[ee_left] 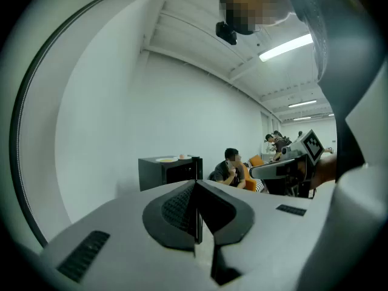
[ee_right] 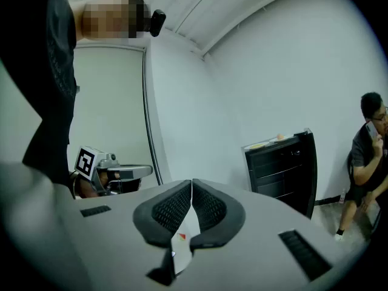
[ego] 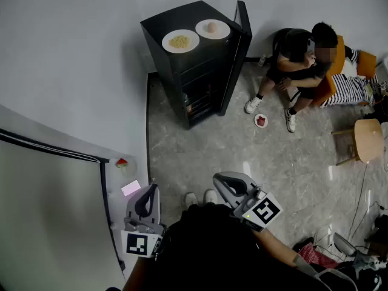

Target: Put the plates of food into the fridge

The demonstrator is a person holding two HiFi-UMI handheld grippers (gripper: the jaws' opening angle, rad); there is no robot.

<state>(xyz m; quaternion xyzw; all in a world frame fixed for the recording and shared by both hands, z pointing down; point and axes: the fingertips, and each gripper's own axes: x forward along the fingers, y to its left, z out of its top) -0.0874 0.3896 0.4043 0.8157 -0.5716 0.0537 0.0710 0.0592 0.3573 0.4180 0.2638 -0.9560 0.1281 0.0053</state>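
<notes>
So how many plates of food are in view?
3: plate of yellow food and plate with a pale round item atop the black fridge; small plate on the floor. Others may be hidden.

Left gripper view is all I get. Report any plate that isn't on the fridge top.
Observer: One plate with red food lies on the floor, by the seated person's shoes, right of the fridge.
Operator: Give me the fridge door.
Observer: The door stands open, swung toward that person.
Operator: Now the right gripper's jaws.
Observer: The right gripper has its jaws together, with no plate between them.
</notes>
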